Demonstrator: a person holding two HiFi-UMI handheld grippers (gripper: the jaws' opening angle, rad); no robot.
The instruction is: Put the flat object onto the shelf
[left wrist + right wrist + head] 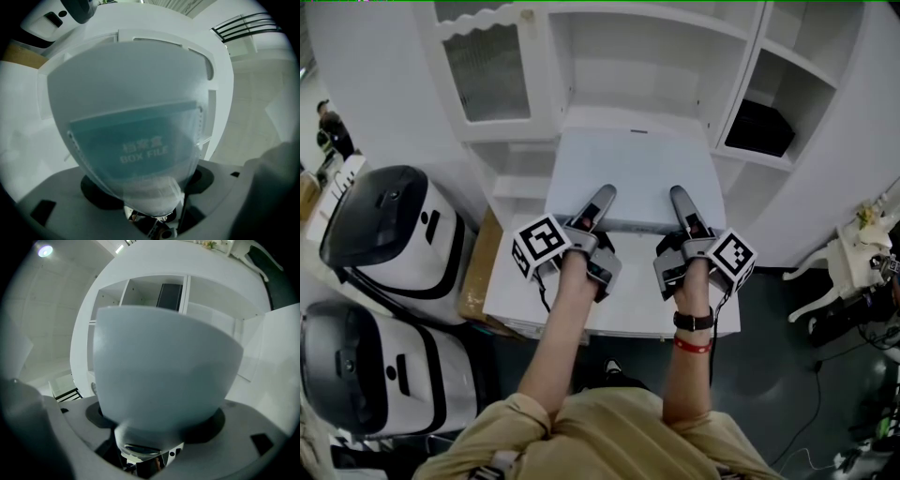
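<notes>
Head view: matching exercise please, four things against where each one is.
Things:
1. box file
2. black box
3. white-and-black appliances
4. watch

Places:
A. on the right wrist
B. in the right shelf compartment
C. clamped by the left gripper and right gripper
D. far left of the view

Pairs: 1-C, 2-B, 3-D, 4-A

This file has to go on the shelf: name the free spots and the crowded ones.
Free: the wide middle compartment, between the glass door and the right divider; also the counter strip left of the box file. Crowded: the right compartment, holding a black box.
</notes>
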